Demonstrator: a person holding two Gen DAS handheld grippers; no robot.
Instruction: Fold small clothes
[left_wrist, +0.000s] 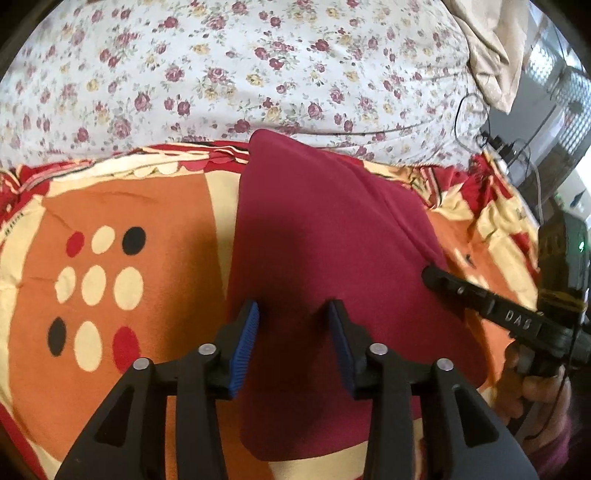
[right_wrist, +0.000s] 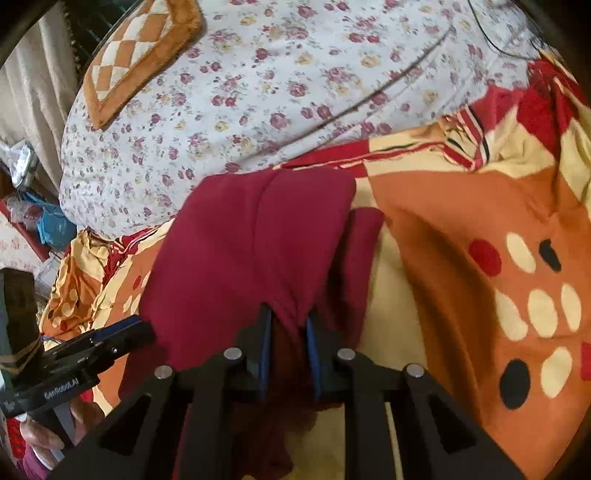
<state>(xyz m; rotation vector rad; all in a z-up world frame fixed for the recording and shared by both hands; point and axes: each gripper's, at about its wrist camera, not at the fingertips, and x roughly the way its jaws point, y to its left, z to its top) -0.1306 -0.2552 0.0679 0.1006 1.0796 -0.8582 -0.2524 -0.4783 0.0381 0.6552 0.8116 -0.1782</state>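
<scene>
A maroon garment (left_wrist: 332, 229) lies folded lengthwise on an orange patterned blanket (left_wrist: 140, 206). In the left wrist view my left gripper (left_wrist: 294, 317) hovers over the garment's near part, its blue pads (left_wrist: 248, 332) apart and pressing on nothing. From the right, my right gripper (left_wrist: 430, 275) reaches to the garment's right edge. In the right wrist view the right gripper (right_wrist: 289, 325) has its jaws close together, with a raised ridge of the maroon garment (right_wrist: 243, 251) pinched between them. The left gripper (right_wrist: 146, 328) shows at the cloth's left side.
Behind the blanket lies a white floral sheet (left_wrist: 258, 66). A checkered orange cushion (right_wrist: 136, 48) rests on it at the back. Cables and a dark device (left_wrist: 502, 147) sit off the bed's right side. Clutter (right_wrist: 40, 218) lies on the floor. A hand (left_wrist: 543, 384) holds the right gripper.
</scene>
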